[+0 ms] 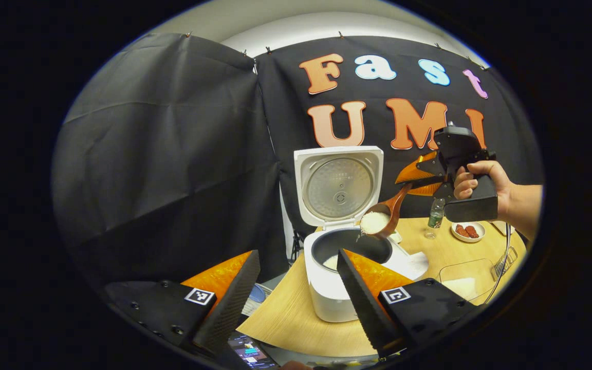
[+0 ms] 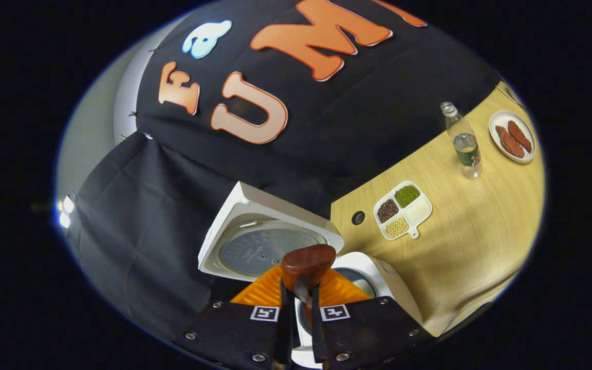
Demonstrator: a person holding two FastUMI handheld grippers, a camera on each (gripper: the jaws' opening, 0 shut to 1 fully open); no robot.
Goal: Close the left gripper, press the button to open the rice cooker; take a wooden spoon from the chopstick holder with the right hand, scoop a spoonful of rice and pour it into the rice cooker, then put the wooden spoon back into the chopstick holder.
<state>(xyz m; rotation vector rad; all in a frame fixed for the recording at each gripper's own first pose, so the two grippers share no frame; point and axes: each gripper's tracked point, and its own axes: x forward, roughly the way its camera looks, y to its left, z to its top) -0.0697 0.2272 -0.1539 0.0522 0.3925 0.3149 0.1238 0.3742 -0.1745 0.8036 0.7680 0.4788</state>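
Right gripper [image 2: 298,303]: pinching wooden spoon [image 1: 384,216], tipped over rice cooker [image 1: 350,246].
Left gripper [image 1: 296,288]: spread.
Risk: rice [image 1: 374,222] likely spilling past the rim.

The left gripper view sits low at the near edge of the table [image 1: 296,318], level, facing the back wall, with the open rice cooker [image 1: 345,257] close ahead and the right gripper [image 1: 419,177] farther off. The right gripper view looks down from above the cooker [image 2: 275,246], rolled steeply so the table [image 2: 481,241] slants. Both views share the cooker, bottle [image 1: 435,218] [image 2: 464,144] and plate [image 1: 468,231] [image 2: 514,136].
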